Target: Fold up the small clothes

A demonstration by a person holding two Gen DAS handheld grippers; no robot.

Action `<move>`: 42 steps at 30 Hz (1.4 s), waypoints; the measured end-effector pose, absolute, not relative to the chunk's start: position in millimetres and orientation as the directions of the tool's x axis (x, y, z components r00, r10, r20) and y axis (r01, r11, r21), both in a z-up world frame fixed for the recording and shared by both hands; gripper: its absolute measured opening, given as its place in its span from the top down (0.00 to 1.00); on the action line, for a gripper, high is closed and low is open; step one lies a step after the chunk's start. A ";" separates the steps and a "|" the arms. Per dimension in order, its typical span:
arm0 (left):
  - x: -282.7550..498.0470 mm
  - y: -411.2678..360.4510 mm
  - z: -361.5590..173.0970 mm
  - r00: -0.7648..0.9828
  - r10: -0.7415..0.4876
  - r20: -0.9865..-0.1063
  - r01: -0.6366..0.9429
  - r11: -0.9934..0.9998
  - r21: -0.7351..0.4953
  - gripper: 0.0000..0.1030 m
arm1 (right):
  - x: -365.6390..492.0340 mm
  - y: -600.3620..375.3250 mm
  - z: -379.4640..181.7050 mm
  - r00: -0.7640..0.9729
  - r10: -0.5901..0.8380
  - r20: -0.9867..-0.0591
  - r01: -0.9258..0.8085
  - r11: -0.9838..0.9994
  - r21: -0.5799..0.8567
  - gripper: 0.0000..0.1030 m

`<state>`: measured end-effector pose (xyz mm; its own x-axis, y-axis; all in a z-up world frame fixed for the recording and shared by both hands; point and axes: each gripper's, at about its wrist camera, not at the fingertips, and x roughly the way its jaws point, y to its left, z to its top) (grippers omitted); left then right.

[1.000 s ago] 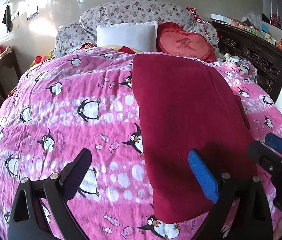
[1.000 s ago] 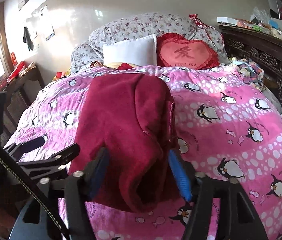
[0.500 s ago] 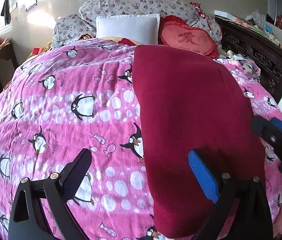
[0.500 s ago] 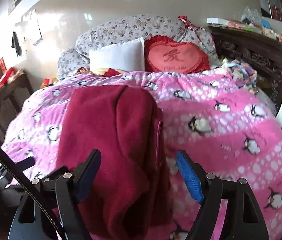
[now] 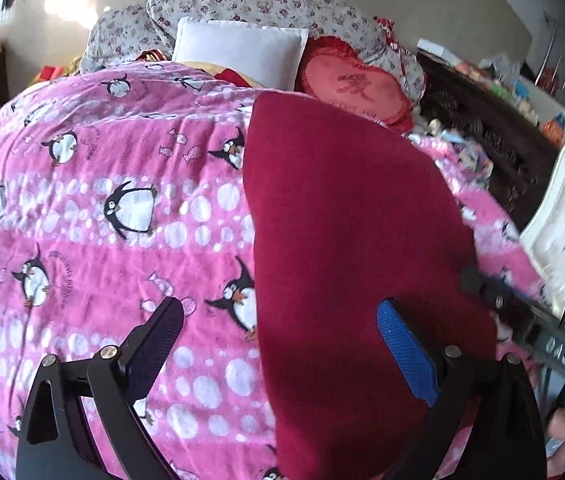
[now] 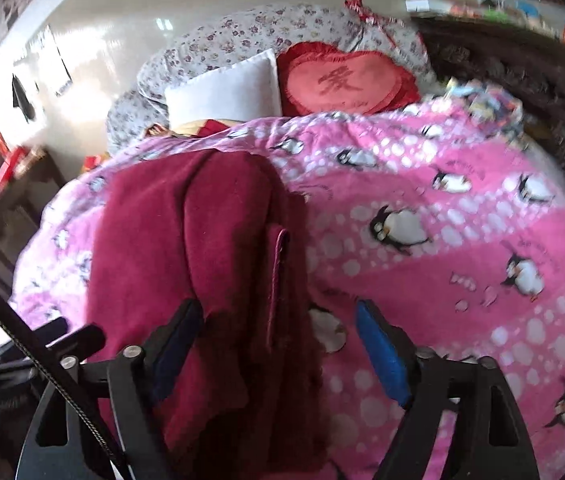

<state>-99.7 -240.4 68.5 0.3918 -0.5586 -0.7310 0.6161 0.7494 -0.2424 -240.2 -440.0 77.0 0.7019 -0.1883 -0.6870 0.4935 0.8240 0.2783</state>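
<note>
On the pink penguin quilt (image 5: 130,248) the dark red garment (image 5: 346,232) lies lengthwise, folded into a long strip. Both the left gripper (image 5: 278,344) and right gripper (image 6: 278,336) are held wide open, nothing grasped. The near end should be pinched at both corners and carried evenly toward the pillows, so the layers are kept aligned.

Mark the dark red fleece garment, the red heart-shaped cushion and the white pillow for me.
Dark red fleece garment (image 5: 354,232): left wrist view, middle of its flat top.
Red heart-shaped cushion (image 6: 346,82): right wrist view, pink centre.
White pillow (image 5: 238,52): left wrist view, middle of its front.
</note>
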 end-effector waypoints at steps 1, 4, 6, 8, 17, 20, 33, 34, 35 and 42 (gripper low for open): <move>-97.6 -241.8 68.2 0.381 -0.567 -0.730 0.617 0.744 -0.255 0.05 | -241.7 -442.0 73.8 0.711 -0.165 -0.684 0.483 0.821 0.305 0.15; -88.3 -245.8 62.3 0.364 -0.576 -0.732 0.618 0.737 -0.274 0.05 | -242.5 -447.2 63.7 0.729 -0.125 -0.673 0.468 0.809 0.355 0.11; -81.3 -251.4 54.5 0.330 -0.583 -0.742 0.624 0.725 -0.293 0.05 | -241.2 -453.1 57.3 0.743 -0.092 -0.663 0.450 0.802 0.393 0.09; -73.0 -258.0 45.0 0.292 -0.592 -0.751 0.622 0.714 -0.322 0.05 | -237.2 -459.3 49.3 0.751 -0.047 -0.659 0.430 0.792 0.434 0.08; -62.0 -271.3 34.5 0.178 -0.667 -0.724 0.639 0.638 -0.430 0.35 | -223.2 -458.3 30.6 0.791 0.109 -0.602 0.323 0.761 0.563 0.34; -70.3 -269.8 50.2 0.180 -0.673 -0.718 0.672 0.617 -0.410 0.44 | -228.6 -442.6 46.4 0.794 0.051 -0.606 0.328 0.803 0.498 0.41; -80.8 -161.7 117.3 0.229 -0.605 -0.763 0.680 0.660 -0.320 0.49 | -243.9 -339.3 108.4 0.829 0.150 -0.539 0.185 0.836 0.517 0.44; -80.5 -155.1 115.0 0.233 -0.588 -0.775 0.678 0.669 -0.304 0.49 | -240.5 -328.2 104.4 0.818 0.164 -0.551 0.177 0.839 0.514 0.44; -80.1 -145.1 108.0 0.241 -0.563 -0.790 0.674 0.683 -0.281 0.49 | -237.1 -321.2 99.1 0.808 0.177 -0.562 0.175 0.839 0.515 0.44; -61.8 -115.4 40.0 0.254 -0.481 -0.839 0.601 0.758 -0.252 0.28 | -207.0 -267.1 51.0 0.664 0.014 -0.748 0.258 0.934 0.246 0.36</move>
<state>-61.8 -115.4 40.0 0.2538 -0.4806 -0.8394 0.6010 0.7583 -0.2524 -207.0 -267.1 51.0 0.6635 0.0140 -0.7480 0.2576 0.9344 0.2460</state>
